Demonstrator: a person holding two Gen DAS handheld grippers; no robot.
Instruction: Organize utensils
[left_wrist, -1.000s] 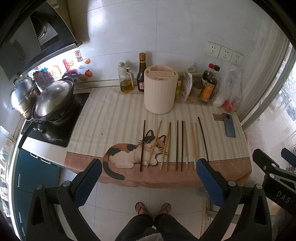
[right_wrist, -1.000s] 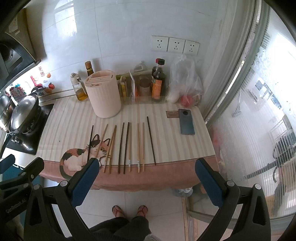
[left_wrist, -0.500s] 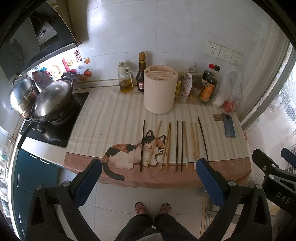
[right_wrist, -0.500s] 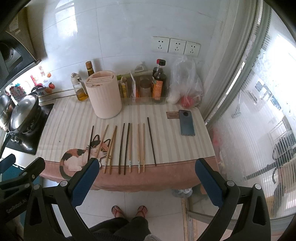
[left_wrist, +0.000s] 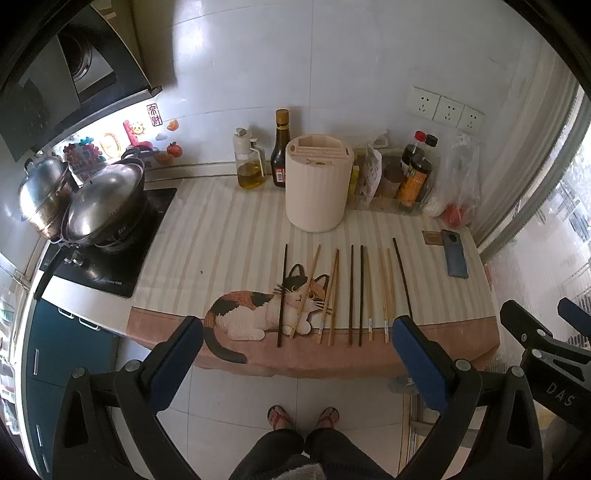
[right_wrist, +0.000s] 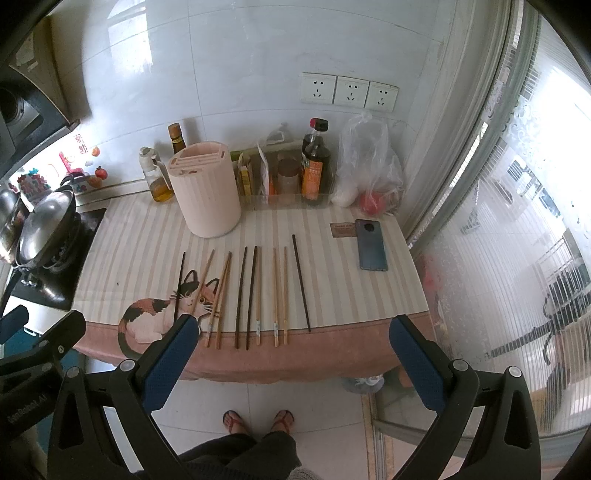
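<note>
Several chopsticks (left_wrist: 351, 291), dark and light wood, lie side by side on a striped cat-print mat (left_wrist: 221, 240); they also show in the right wrist view (right_wrist: 251, 295). A cream utensil holder (left_wrist: 318, 186) with slots on top stands behind them, also in the right wrist view (right_wrist: 205, 195). My left gripper (left_wrist: 297, 363) is open and empty, held back from the counter's front edge. My right gripper (right_wrist: 291, 363) is open and empty, also short of the front edge.
Oil and sauce bottles (left_wrist: 266, 158), a plastic bag (left_wrist: 454, 181) and jars line the back wall. A phone (left_wrist: 455, 253) lies on the mat's right side. Pots (left_wrist: 99, 206) sit on the stove at left. A window (right_wrist: 517, 221) bounds the right. The person's feet (left_wrist: 303, 417) stand below.
Both views have shifted very slightly toward the counter; nothing on the counter has moved.
</note>
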